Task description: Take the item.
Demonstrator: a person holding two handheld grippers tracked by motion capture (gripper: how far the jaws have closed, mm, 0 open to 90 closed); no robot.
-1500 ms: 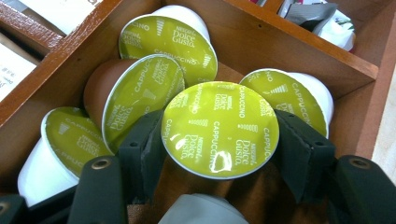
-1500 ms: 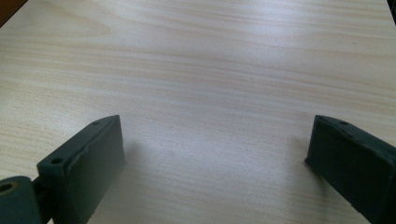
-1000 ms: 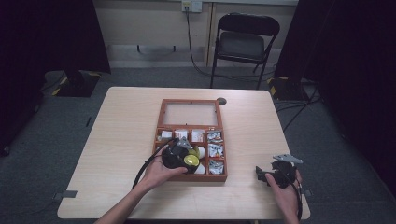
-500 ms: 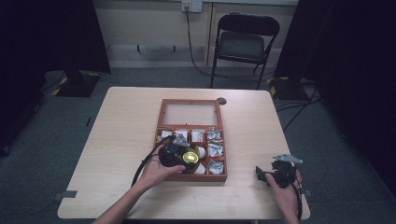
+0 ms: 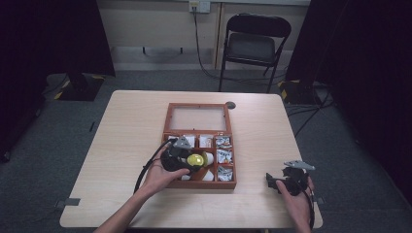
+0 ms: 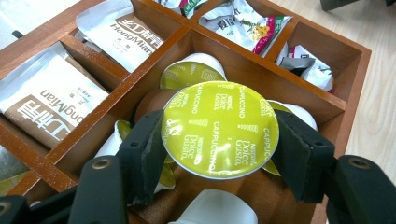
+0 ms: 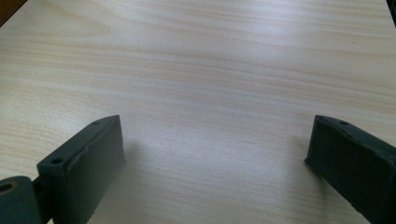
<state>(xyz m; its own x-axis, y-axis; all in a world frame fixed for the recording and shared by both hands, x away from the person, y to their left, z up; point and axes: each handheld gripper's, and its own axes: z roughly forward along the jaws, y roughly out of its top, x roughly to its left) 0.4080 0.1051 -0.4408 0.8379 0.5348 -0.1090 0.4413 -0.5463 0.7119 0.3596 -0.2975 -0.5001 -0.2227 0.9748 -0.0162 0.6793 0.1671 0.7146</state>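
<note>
Capsule (image 6: 219,128) sits clamped across its rim in your left hand-held gripper (image 6: 219,140), one jaw on each side, foil lid facing the camera, held just above the box's near-centre compartment. Its flat lid is tilted; no long axis to speak of, as the lid is round. Compartment directly beneath holds more capsules (image 6: 191,74), some on their sides, w/ white bodies showing. So the drop or lift is straight along the vertical; no sideways travel needed.

Box (image 5: 167,121) is wooden, lid open flat toward the far edge of the desk (image 5: 126,121). Far-left cells hold sachets (image 6: 51,100); far-right cells hold packets (image 6: 245,23).

Right hand-held gripper (image 5: 279,183) rests at the desk's near-right corner, well apart from the box, jaws wide open w/ nothing between them. Your left hand (image 5: 163,177) is the nearer one by far.
</note>
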